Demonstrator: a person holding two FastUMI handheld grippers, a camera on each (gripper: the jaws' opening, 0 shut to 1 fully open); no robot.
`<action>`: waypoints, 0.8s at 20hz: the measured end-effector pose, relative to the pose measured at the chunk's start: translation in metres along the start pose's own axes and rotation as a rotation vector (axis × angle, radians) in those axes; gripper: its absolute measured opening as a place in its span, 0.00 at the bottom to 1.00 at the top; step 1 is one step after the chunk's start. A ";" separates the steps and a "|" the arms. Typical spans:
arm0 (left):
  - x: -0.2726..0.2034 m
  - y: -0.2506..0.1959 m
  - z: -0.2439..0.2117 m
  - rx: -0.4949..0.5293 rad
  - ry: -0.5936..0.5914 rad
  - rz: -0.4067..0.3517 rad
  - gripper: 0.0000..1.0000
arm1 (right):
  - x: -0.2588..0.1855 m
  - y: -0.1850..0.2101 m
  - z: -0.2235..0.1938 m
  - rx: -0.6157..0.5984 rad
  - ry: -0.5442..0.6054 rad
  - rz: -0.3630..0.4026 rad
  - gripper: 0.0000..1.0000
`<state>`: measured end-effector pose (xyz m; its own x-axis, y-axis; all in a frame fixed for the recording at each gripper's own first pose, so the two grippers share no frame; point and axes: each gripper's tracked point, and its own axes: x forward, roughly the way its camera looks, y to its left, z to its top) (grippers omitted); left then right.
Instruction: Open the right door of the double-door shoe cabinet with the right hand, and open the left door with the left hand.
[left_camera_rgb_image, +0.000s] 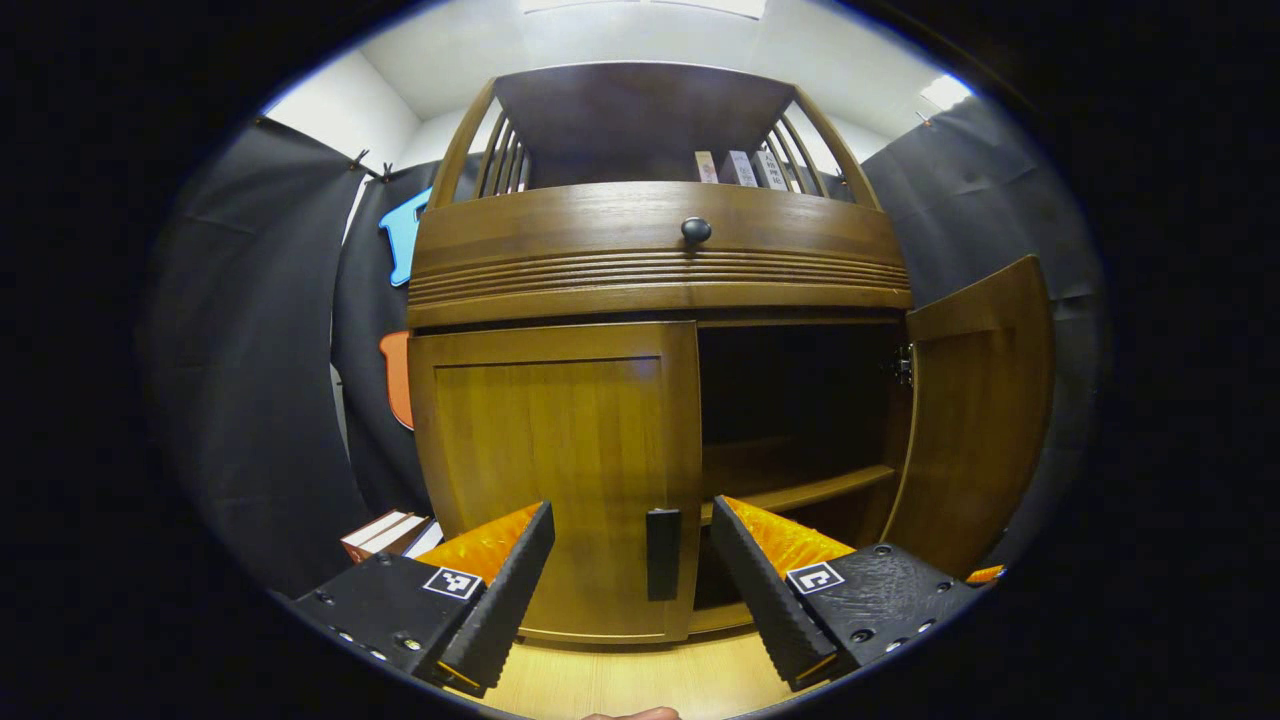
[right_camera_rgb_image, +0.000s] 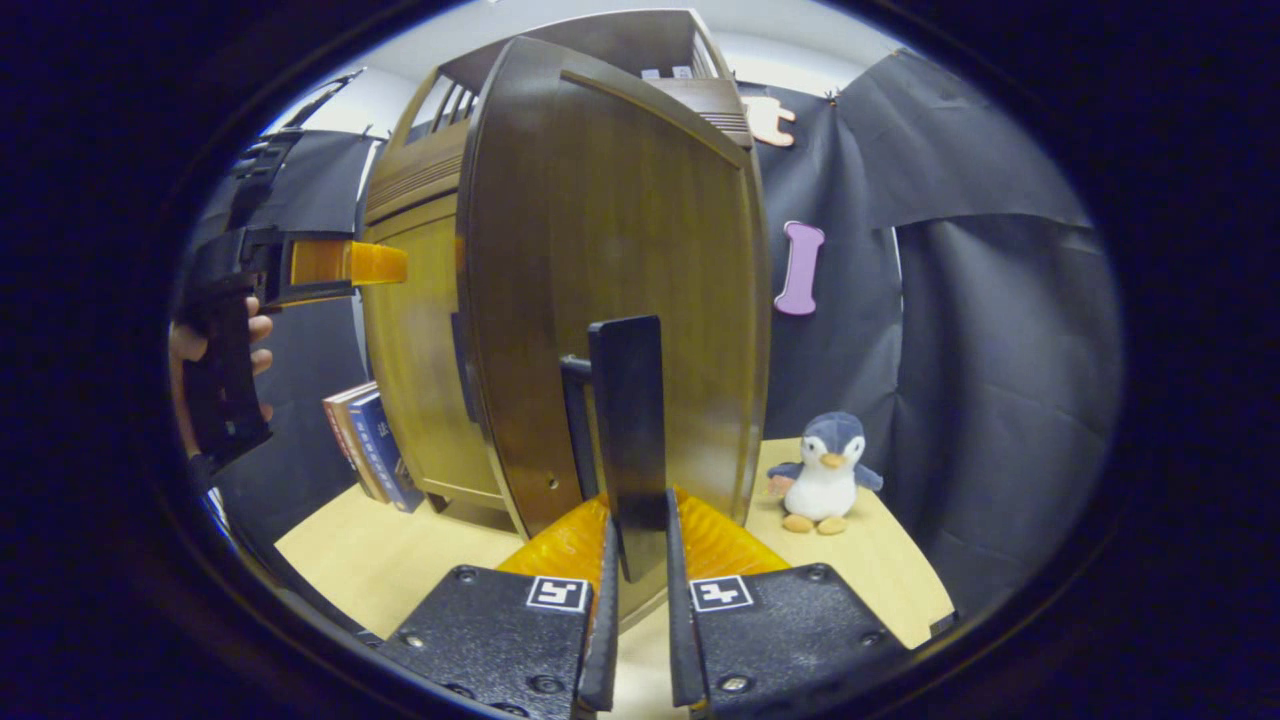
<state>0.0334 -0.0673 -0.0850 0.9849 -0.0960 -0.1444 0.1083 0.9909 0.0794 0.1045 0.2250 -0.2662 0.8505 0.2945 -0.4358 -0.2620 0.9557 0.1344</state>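
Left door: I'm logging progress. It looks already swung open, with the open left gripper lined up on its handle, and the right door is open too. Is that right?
Not quite. The left door is shut, as the left gripper view shows. The rest holds: the left gripper has its jaws open in line with the handle, and the right door is open.

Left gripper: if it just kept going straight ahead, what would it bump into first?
Probably the closed left door, near its dark handle, which sits between the open left gripper's fingers; depth is hard to judge.
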 end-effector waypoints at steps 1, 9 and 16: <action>0.001 -0.004 -0.001 0.000 -0.002 -0.003 0.95 | -0.001 0.000 0.001 -0.002 0.001 -0.011 0.24; 0.002 -0.029 -0.004 -0.025 0.006 -0.037 0.95 | -0.003 -0.008 0.008 0.005 0.020 -0.106 0.16; 0.003 -0.045 -0.011 -0.021 0.019 -0.050 0.95 | -0.012 -0.020 0.014 0.001 0.031 -0.194 0.07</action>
<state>0.0305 -0.1111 -0.0995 0.9755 -0.1442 -0.1661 0.1545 0.9867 0.0506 0.1057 0.2023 -0.2514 0.8705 0.1050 -0.4807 -0.0944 0.9945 0.0464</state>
